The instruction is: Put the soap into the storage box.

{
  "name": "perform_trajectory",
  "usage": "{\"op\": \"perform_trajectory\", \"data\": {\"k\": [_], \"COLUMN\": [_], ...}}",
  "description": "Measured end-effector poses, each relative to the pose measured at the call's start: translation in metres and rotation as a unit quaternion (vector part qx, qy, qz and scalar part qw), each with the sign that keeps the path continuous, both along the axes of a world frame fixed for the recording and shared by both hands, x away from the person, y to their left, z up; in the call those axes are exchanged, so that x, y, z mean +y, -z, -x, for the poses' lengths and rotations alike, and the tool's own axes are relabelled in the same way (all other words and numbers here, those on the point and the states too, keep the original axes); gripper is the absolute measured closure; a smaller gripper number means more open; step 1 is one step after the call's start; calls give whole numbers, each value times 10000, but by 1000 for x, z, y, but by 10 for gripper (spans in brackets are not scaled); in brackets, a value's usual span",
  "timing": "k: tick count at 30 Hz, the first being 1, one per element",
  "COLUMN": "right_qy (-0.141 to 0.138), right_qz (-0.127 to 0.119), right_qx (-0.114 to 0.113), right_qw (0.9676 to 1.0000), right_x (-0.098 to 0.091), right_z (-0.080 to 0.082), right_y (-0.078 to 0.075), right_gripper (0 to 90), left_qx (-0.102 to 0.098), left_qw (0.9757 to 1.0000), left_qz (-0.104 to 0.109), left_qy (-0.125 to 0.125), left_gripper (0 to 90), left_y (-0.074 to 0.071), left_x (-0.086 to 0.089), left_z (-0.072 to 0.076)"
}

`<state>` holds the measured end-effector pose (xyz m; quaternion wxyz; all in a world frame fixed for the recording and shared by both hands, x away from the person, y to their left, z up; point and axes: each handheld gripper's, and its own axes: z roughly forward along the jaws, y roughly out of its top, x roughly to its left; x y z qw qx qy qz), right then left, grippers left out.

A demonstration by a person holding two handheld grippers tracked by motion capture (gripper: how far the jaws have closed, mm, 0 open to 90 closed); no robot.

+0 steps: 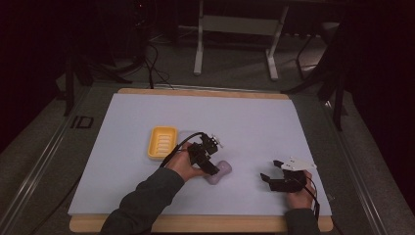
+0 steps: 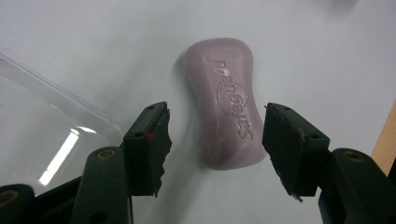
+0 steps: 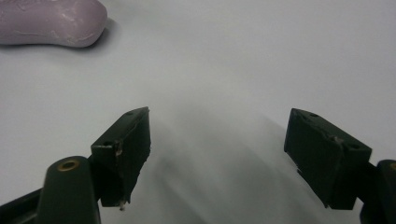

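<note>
- The bench (image 1: pixel 254 117) carries a pale sheet over a wooden top whose edge shows at the front and back
- A pinkish-lilac soap bar (image 1: pixel 219 172), waisted in the middle and stamped with a raised brand mark, lies flat on the sheet near the middle front of the bench
- A yellow soap dish (image 1: pixel 162 142) with a ribbed floor sits on the sheet to the left of the bar and a little farther back, apart from it
- The left tool (image 1: pixel 213 168) hangs over the soap bar, held in the person's left hand (image 1: pixel 183 166); in the left gripper view its jaws stand wide apart on either side of the bar (image 2: pixel 228 102), neither pad touching it, so it grips nothing
- A clear plastic edge (image 2: pixel 51 121) catches light at the left of the left gripper view
- The right tool (image 1: pixel 270 171) sits low at the right front of the bench, well apart from the bar, held in the right hand (image 1: pixel 299 197); its jaws are spread wide with only bare sheet between them
- In the right gripper view one rounded end of the bar (image 3: pixel 51 22) lies at the upper left, far ahead of the jaws
</note>
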<state>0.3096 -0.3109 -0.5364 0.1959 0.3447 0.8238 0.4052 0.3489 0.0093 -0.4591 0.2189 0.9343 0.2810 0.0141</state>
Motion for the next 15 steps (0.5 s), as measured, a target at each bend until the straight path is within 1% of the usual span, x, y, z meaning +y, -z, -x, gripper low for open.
{"op": "perform_trajectory", "data": {"k": [7,9,10,13,15], "right_qy": [5,3,3,2,2], "right_qz": [-6,-4,-4,-7,-7], "right_qx": [2,2,1,0,0], "right_qw": [10000,10000,10000,10000,10000], "right_x": [0,0,0,0,0], "right_z": [0,0,0,0,0], "right_y": [0,0,0,0,0], "right_gripper": [224,224,224,224,224], "left_qx": [68,68,80,102,102], "left_qw": [9999,9999,9998,9996,9996], "left_qz": [-113,-113,-170,-214,-214], "left_qy": [55,55,108,123,123], "left_gripper": [419,420,420,419,419], "left_y": [1,1,3,5,5], "left_x": [-8,-8,-12,-16,-16], "left_z": [-2,-2,-1,-2,-2]}}
